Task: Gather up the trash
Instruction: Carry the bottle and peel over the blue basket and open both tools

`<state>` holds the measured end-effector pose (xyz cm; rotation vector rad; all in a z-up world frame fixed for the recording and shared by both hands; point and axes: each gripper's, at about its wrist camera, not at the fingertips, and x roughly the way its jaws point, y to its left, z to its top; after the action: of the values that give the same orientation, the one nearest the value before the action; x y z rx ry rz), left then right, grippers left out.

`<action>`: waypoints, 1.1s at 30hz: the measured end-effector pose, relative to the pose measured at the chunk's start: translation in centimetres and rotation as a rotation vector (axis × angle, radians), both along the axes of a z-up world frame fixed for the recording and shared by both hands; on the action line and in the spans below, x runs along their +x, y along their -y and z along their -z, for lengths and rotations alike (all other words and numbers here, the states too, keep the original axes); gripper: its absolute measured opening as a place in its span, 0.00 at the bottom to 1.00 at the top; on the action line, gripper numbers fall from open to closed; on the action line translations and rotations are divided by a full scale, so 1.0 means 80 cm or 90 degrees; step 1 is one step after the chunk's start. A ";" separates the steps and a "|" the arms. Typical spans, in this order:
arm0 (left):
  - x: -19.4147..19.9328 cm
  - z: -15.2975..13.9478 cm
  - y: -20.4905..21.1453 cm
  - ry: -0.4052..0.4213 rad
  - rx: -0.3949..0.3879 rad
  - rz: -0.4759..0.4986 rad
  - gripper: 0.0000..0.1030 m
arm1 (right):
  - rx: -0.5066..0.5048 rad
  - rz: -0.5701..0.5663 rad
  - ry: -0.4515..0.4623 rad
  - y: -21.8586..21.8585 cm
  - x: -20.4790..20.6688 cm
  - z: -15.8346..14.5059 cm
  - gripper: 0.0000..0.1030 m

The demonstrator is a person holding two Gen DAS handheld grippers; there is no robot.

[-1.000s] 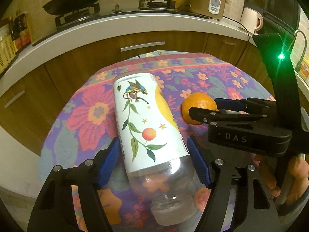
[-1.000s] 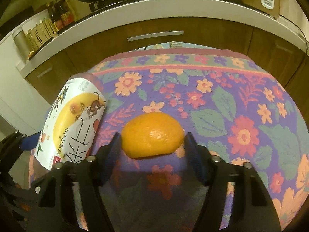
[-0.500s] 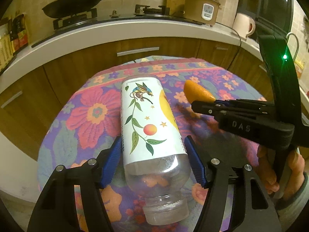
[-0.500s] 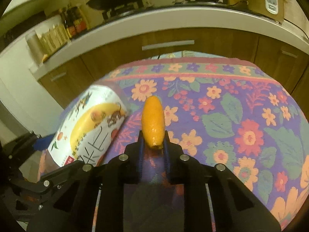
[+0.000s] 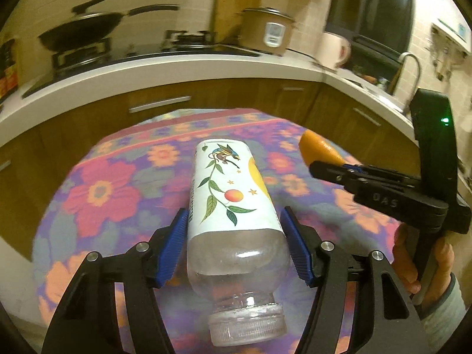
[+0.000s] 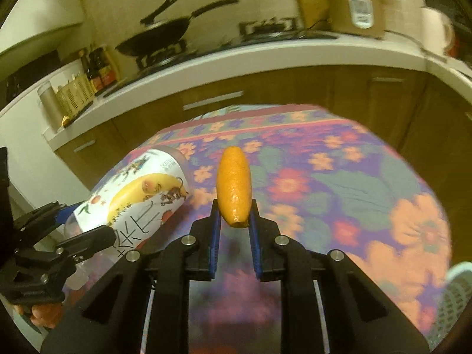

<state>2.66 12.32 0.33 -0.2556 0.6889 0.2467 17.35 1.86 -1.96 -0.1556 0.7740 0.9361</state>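
The left hand-held gripper (image 5: pixel 236 244) squeezes the empty bottle (image 5: pixel 233 206) at 6 o'clock. The right hand-held gripper (image 6: pixel 234 230) pinches the orange peel (image 6: pixel 234 187) tight. Both are picked up above the counter (image 6: pixel 368 183); no trash bin shows yet.

Between the left gripper's (image 5: pixel 236 244) fingers: filled by the bottle (image 5: pixel 233 206) — no spare gap either side. Ahead of them: bare floral cloth (image 5: pixel 100 188) to the table's far edge, then cabinet fronts (image 5: pixel 88 118). To their right: the right gripper (image 5: pixel 324 171) with orange peel (image 5: pixel 320 150), apparently lifted off the cloth — blur hampers judgement.
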 end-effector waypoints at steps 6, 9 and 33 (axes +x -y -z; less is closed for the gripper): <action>0.031 -0.006 0.073 0.012 0.013 0.085 0.59 | 0.022 0.077 0.021 0.103 0.001 -0.022 0.15; 0.051 -0.010 0.110 0.019 0.014 0.129 0.58 | 0.035 0.117 0.023 0.154 0.004 -0.025 0.15; 0.219 0.057 0.361 -0.074 -0.034 0.431 0.59 | 0.013 0.442 -0.162 0.437 0.059 0.093 0.24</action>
<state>20.19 -16.53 -4.25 -0.0489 0.8596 -0.4066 22.05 -33.10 -9.39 0.2475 0.9641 0.3027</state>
